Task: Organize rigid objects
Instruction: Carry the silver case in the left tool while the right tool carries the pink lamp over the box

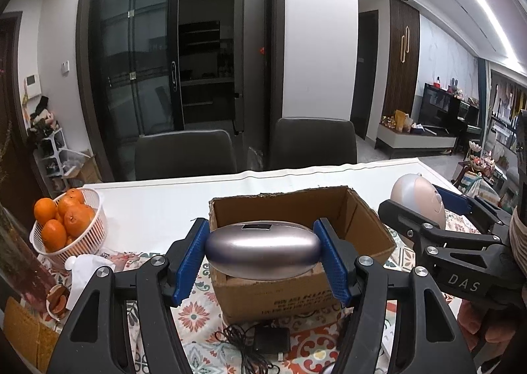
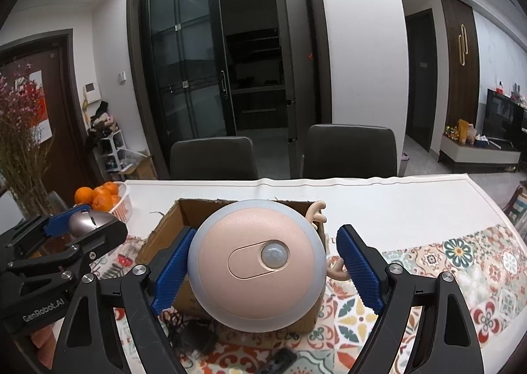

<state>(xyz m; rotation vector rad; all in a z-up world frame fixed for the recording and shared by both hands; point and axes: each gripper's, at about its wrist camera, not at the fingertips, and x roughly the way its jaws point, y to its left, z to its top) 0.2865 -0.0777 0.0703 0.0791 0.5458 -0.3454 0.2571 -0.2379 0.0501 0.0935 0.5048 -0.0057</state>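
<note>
Home dining room: table [image 2: 395,202], chairs [image 2: 350,150], TV [image 1: 438,107].

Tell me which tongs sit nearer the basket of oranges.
Left. The left tongs, clamping the silver oval case, are beside the basket of oranges; the right tongs, holding the round lamp, are across the box.

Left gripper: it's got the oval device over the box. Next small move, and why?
Probably lower the left gripper a little and open the jaws. It holds the metallic oval device by its two ends, just above the near edge of the open cardboard box, whose visible interior looks free. The right gripper holds the round pink night light alongside, so that could follow.
</note>
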